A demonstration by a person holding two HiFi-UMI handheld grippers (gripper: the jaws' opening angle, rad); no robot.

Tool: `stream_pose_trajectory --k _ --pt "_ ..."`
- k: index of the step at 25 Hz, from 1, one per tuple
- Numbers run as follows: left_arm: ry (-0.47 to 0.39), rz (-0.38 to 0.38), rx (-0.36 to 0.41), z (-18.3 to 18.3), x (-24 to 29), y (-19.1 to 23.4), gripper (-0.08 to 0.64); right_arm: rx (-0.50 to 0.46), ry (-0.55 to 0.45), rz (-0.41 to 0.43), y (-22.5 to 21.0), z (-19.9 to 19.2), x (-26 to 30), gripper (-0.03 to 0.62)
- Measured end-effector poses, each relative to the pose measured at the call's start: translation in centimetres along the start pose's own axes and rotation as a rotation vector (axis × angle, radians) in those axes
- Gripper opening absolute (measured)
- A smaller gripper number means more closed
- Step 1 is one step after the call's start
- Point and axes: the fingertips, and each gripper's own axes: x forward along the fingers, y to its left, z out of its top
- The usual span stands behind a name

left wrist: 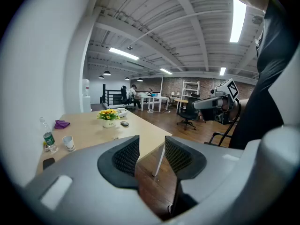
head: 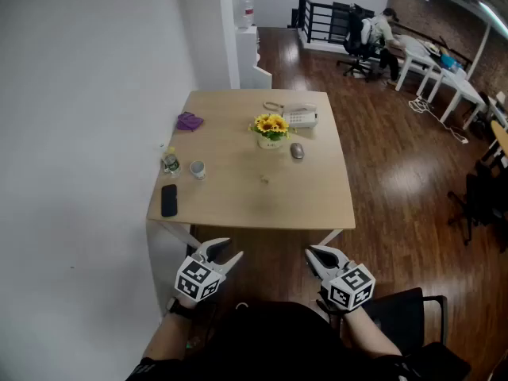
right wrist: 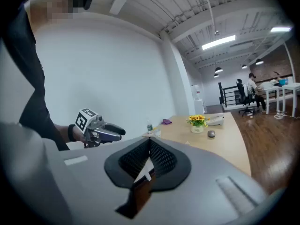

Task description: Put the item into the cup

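Though empty, left hand-held gripper [head: 227, 251], jaws well apart.

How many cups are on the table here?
1. The cup stands upright near the left edge of the table, just right of the water bottle and beyond the black phone. Nothing seems to hide another.

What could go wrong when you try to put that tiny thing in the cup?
1. The item looks tiny and low on the table, so jaws may slip off it.
2. The cup is small and stands close beside the bottle; a gripper could knock either over.
3. The right gripper is shut, so it would push the item unless opened first.
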Motion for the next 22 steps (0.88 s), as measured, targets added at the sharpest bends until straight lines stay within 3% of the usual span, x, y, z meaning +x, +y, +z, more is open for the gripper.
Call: stream_pose_trajectory --k 13,22 --pt "0.029 0.027 0.05 2.0 6.7 1.9 0.158 -0.006 -0.011 0.019 -4.2 1.6 1.7 0.008" --pt "0.083 -0.023 0.09 2.1 14.3 9.3 0.143 -0.023 0.002 -0.056 -9.5 4.1 7.8 0.008"
